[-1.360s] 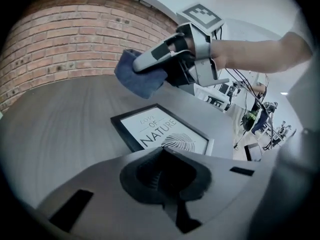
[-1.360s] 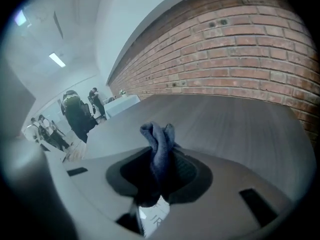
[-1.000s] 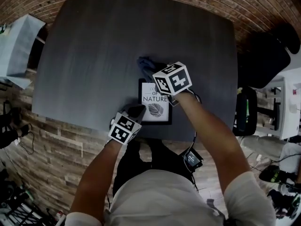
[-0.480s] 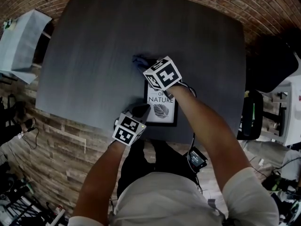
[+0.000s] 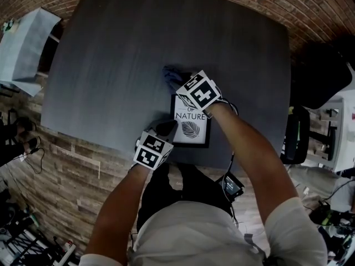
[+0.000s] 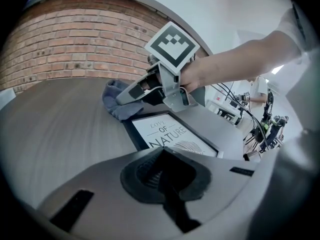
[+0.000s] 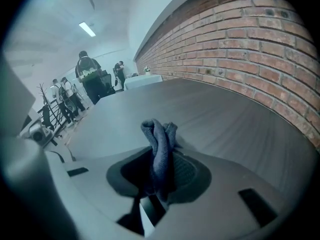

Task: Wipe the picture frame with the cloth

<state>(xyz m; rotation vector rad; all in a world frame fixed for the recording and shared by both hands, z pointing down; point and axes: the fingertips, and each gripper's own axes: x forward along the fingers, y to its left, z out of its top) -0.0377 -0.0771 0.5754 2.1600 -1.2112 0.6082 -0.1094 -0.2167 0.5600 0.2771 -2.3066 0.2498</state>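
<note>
Right gripper (image 7: 159, 176) grips the blue cloth (image 7: 159, 143), jaws just closing tighter on it, at the far edge of the picture frame (image 5: 191, 127) reading "LOVE OF NATURE", near the tabletop's (image 5: 122, 54) near edge. Left gripper (image 6: 165, 176), clenched empty, sits at the frame's left edge.

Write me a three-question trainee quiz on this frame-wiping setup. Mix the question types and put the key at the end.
1. True or false: the left tool, beside the picture frame, holds the cloth.
2. Pick one: the right tool is shut on A) the picture frame, B) the cloth, C) nothing.
3. Fill in: the largest word printed in the picture frame is ____.
Key: 1 false, the left tool is shut and empty; 2 B; 3 NATURE.
</note>
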